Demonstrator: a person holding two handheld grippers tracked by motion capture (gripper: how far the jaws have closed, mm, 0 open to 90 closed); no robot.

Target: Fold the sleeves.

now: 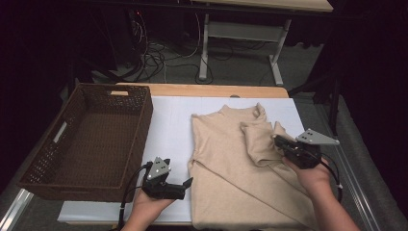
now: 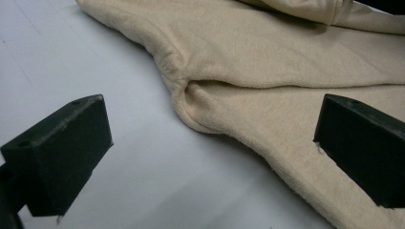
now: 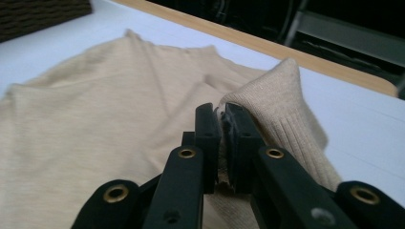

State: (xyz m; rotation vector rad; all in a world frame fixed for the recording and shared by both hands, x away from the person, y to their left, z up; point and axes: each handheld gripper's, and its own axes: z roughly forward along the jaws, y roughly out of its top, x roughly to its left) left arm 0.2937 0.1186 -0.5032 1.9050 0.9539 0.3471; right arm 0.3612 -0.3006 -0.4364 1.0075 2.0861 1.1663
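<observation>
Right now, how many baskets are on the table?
1. The brown wicker basket sits at the table's left side, beside the beige sweater. None seem hidden.

A sweater (image 1: 231, 163) lies spread on the right half of a sheet (image 1: 168, 125) that covers the table (image 1: 202, 90), one sleeve (image 1: 260, 139) folded over its chest. A basket (image 1: 91, 139) stands to its left, at the table's left edge. Behind the table, cables (image 1: 159, 53) lie on the floor
</observation>
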